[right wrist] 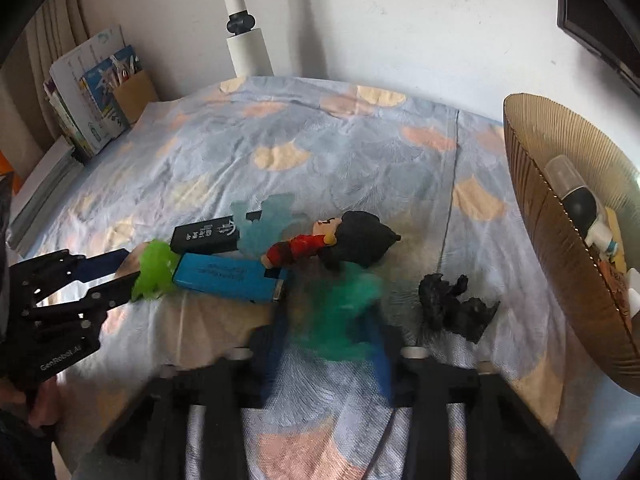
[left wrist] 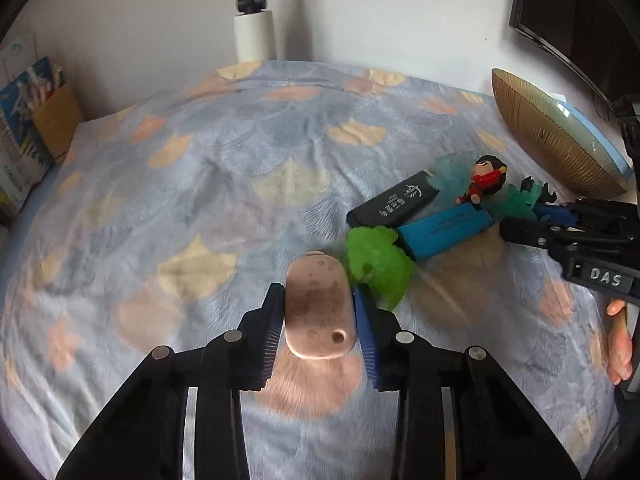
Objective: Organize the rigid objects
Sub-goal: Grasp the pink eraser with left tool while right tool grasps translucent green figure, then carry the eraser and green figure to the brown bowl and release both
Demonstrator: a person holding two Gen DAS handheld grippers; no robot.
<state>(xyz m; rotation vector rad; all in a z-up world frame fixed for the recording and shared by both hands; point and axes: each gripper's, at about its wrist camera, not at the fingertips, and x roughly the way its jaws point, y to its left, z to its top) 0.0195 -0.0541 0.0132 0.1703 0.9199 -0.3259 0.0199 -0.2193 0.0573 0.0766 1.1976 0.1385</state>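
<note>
Soft daylight, fisheye-bent edges, motion blur in right view

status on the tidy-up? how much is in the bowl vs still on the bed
Done: the ribbed bowl already holds a few items, including a marker. In hand: left gripper has its jaws shut on a pink stone; right gripper clamps a dark green toy. Left: black case, blue case, doll, light green toy, black figure.

On the bedspread (left wrist: 200, 184): 2 lighters (right wrist: 228, 274), 4 translucent or black figures (right wrist: 154, 272), 1 doll (right wrist: 340, 240), 1 pink stone (left wrist: 318, 312).
</note>
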